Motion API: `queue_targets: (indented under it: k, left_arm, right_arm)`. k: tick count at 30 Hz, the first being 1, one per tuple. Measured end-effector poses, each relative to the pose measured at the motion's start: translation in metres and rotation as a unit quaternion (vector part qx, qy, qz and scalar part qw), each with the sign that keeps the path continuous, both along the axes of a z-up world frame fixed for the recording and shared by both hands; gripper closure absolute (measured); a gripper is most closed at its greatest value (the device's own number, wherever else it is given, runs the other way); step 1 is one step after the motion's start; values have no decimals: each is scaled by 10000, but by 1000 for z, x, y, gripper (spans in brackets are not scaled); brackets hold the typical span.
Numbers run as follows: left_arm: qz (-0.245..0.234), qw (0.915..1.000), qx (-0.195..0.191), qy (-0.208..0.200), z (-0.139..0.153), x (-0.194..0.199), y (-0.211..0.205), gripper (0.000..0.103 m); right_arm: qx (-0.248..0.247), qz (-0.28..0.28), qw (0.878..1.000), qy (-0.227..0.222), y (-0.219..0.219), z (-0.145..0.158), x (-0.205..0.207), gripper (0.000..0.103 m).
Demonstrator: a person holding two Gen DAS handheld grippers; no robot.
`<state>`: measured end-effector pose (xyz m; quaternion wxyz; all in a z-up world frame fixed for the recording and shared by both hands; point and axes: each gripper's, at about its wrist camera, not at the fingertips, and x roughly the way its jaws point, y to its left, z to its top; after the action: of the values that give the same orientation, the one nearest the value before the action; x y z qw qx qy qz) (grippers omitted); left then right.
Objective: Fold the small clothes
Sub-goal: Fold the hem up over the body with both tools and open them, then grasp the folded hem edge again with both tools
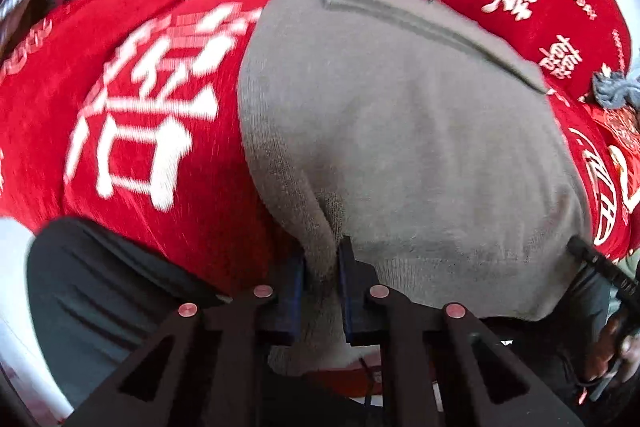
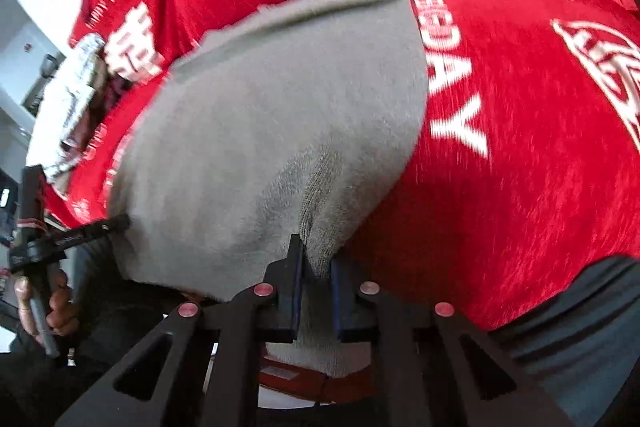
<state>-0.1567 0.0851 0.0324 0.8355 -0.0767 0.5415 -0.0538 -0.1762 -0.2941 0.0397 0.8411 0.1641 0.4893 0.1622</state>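
A small grey knitted garment (image 1: 400, 131) lies spread on a red cloth with white characters (image 1: 140, 99). My left gripper (image 1: 322, 267) is shut on the garment's near edge, fabric bunched between its blue pads. In the right wrist view the same grey garment (image 2: 280, 115) fills the middle, and my right gripper (image 2: 316, 267) is shut on its near edge, with a fold pinched between the pads. The garment's hemmed far edge (image 2: 320, 11) lies flat on the red cloth (image 2: 520, 147). Each gripper shows at the other view's side edge.
The right gripper's handle and hand (image 1: 612, 307) show at the right in the left wrist view. The left gripper's handle and hand (image 2: 40, 267) show at the left in the right wrist view. A patterned white-grey cloth (image 2: 76, 91) lies at the left. A grey-blue knotted item (image 1: 612, 91) sits at the right.
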Motion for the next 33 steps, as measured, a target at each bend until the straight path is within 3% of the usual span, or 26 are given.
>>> queue_targets:
  k: [4,7,9,15,17,19,20,22,24,25,31,33]
  left_arm:
    - [19,9987,-154,-476,30,16,3,87]
    - [94,9959,-320,-836,49,42,4,87]
    - [124,9942,-230,-1039,54,67,2,87]
    - [273,9978,-296,-528,21,137,-3,86]
    - [315,9976,-399,-463,13,141,0,86]
    - [276,9967,-624,-442,12,139,4,69]
    - [190,9952,-848,-440,13,136,7,37]
    - [185,9918,-1147,-538,18,128,12,4]
    - [204,9910,-1101,-728,27,115,16,4]
    - [118,9911,-1106,-733,28,109,17,4]
    - [-21,9946,-934,-442,12,99,11,4]
    - [-27,9951,-915,-361,7,103,1,4]
  right_arm:
    - [306,-135,9984,-461,-10,32,12,91]
    - [282,-292,9963,-755,-11,50,37,91]
    - [237,-429,9949,-881,-11,55,57,91]
    - [155,-668,9957,-629,-9,35,121,91]
    - [28,-659,9966,-499,-7,24,132,90]
    - [-69,-619,9976,-312,-7,13,138,85]
    - [-49,-608,9978,-260,-8,11,136,84]
    - [75,-550,9980,-313,-12,10,127,67]
    - [30,-593,9972,-450,-17,13,110,48]
    - [11,-621,9967,-514,-19,14,103,45]
    - [481,-745,9951,-445,-35,9,79,45]
    - [412,-663,9959,-465,-30,9,80,45]
